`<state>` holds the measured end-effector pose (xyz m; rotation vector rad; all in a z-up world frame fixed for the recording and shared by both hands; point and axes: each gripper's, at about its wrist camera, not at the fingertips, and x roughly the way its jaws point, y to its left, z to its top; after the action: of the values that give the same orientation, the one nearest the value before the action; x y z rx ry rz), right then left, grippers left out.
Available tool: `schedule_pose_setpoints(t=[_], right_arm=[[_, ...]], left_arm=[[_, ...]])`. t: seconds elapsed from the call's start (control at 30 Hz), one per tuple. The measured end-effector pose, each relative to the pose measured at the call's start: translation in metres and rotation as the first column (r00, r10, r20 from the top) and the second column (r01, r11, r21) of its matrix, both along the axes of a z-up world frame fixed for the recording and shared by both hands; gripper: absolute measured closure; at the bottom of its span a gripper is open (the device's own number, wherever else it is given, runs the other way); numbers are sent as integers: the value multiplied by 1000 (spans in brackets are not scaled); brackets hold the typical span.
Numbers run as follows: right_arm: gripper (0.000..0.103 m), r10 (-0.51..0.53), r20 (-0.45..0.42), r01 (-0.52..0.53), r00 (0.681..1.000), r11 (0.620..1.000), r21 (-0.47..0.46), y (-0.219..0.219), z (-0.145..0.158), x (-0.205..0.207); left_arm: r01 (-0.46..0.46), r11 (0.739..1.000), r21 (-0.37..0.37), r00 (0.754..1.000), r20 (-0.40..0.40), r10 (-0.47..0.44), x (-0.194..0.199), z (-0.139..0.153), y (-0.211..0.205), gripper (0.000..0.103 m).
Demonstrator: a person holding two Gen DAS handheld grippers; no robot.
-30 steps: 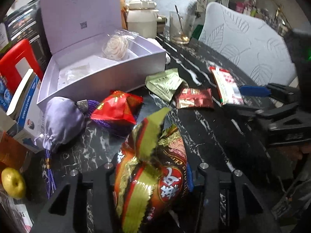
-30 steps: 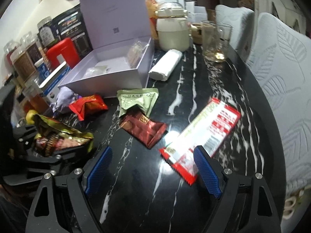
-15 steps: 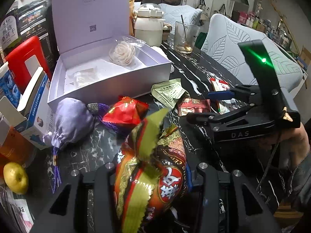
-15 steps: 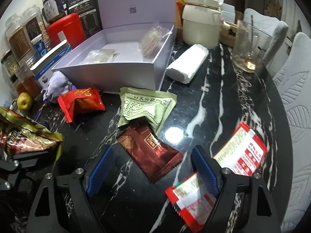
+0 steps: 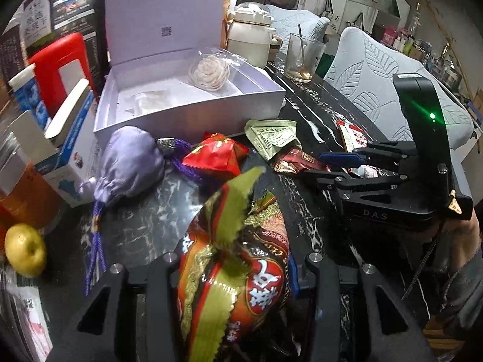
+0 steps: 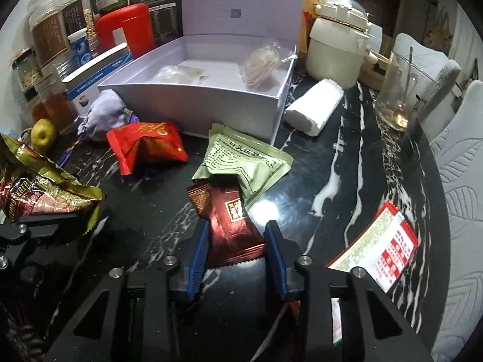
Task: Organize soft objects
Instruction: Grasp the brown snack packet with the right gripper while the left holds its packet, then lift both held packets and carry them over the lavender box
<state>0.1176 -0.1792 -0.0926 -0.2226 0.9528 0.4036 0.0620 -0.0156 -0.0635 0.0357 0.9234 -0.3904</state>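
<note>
My left gripper (image 5: pixel 240 259) is shut on a crinkly red, gold and green snack bag (image 5: pixel 259 286), held above the black marble table (image 6: pixel 341 157). My right gripper (image 6: pixel 237 241) points down at a dark red packet (image 6: pixel 229 211) lying flat; its jaws are closing and the blue pads (image 6: pixel 197 253) touch the packet's two sides. In the left wrist view the right gripper (image 5: pixel 326 167) is at the right, over the same dark red packet (image 5: pixel 299 161). A green packet (image 6: pixel 244 160), a red packet (image 6: pixel 148 144) and a purple pouch (image 6: pixel 102 114) lie before the open lavender box (image 6: pixel 196 105).
A red-and-white sachet (image 6: pixel 383 250) lies right of the right gripper. A tissue roll (image 6: pixel 317 105), a white jar (image 6: pixel 335 48) and a glass with a spoon (image 6: pixel 401 90) stand behind. Jars, cartons and an apple (image 6: pixel 45 134) crowd the left; padded chairs (image 5: pixel 392 90) flank the table's right edge.
The right gripper moved left and down from the red-and-white sachet to the dark red packet, and its jaws closed onto it. The left gripper kept its hold on the snack bag.
</note>
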Motion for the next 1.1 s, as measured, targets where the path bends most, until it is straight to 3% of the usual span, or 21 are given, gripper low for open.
schedule_pose_setpoints(t=[0.17,0.5,1.1], right_arm=[[67,-6,-35,8,999,999,50,2,4,-15],[67,-37,-26,38,999,998,52,8,17,-67],[67,-100,0,98,995,974,206,13,47,-120]], left_arm=[[-22,1000,-17,1000,6,22,-12,4,10,60],[-32,997,-72,999,-1,32,-37,5,23,60],[-132,989,-74,990,41,135,-79,24,54,60]])
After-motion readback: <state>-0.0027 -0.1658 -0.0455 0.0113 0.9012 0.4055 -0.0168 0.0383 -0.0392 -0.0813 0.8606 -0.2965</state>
